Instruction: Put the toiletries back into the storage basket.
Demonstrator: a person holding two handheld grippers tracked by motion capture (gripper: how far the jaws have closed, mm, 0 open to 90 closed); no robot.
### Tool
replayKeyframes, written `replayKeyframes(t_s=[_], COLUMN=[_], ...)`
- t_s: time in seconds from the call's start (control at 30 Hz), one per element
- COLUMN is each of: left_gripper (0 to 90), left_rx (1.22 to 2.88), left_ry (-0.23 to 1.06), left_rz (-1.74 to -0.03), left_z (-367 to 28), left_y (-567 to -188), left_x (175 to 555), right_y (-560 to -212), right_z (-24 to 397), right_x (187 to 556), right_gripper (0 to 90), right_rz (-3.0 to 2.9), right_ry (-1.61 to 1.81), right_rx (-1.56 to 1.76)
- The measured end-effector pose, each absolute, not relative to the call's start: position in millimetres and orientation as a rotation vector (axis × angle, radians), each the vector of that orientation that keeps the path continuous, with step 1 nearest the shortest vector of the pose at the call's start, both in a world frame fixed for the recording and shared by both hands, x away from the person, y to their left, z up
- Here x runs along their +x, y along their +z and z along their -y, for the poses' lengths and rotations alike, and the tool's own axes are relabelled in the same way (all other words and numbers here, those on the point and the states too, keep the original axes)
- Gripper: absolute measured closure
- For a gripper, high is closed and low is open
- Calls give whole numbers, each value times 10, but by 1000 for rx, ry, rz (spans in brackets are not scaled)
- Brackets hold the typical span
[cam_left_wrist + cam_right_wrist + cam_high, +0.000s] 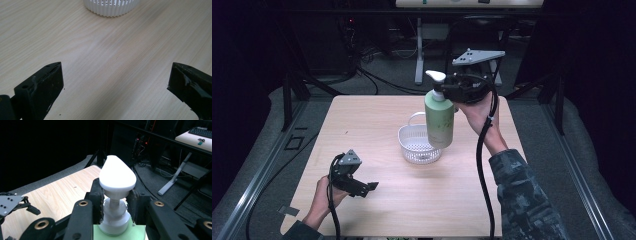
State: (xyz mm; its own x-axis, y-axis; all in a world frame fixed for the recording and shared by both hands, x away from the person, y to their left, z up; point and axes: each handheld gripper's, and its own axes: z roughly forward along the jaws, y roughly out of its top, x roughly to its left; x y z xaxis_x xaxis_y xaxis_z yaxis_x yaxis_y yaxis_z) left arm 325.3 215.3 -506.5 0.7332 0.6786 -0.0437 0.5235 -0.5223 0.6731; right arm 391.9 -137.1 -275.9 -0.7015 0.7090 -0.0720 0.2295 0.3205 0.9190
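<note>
Above the bench, my right gripper holds the green pump bottle by its white collar, base hanging over the white basket; I'd lower straight, keeping it upright. Ahead of my left gripper, jaws wide and empty, the basket's rim lies clear. Between my right jaws, the pump head sits clamped; nothing obstructs.

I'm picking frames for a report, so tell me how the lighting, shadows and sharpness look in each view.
High view: table lit, surroundings dark, soft shadow under the basket.
Left gripper view: sharp wood grain, left gripper jaws slightly soft.
Right gripper view: pump bottle head bright, nearly blown out, right gripper close, background dim.
</note>
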Motion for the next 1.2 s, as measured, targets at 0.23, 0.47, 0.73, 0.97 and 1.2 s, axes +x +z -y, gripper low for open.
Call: replayKeyframes(t_s=[0.23, 0.47, 0.73, 0.97, 1.2], left_gripper=[0, 0, 0, 0, 0], left_rx=[2249, 2252, 2251, 2248, 2251], left_ry=[293, 290, 293, 291, 290], left_rz=[-901, -897, -898, -900, -897], left_z=[-2157, -2151, -2149, -2149, -2144], left_y=[-5065, -5066, -5074, -5077, -5077], left_x=[3252, 3249, 3250, 3249, 3248], right_y=[-2736, -2774, -2825, -2875, -2945], right_z=[1264, 1171, 1093, 1024, 967], right_x=[3969, 4025, 4096, 4158, 4205], right_gripper=[682, 681, 681, 681, 681], right_rz=[-2124, -2129, -2121, -2113, -2117], right_ry=[1373, 1386, 1403, 1414, 1416], right_rx=[810, 805, 814, 825, 841])
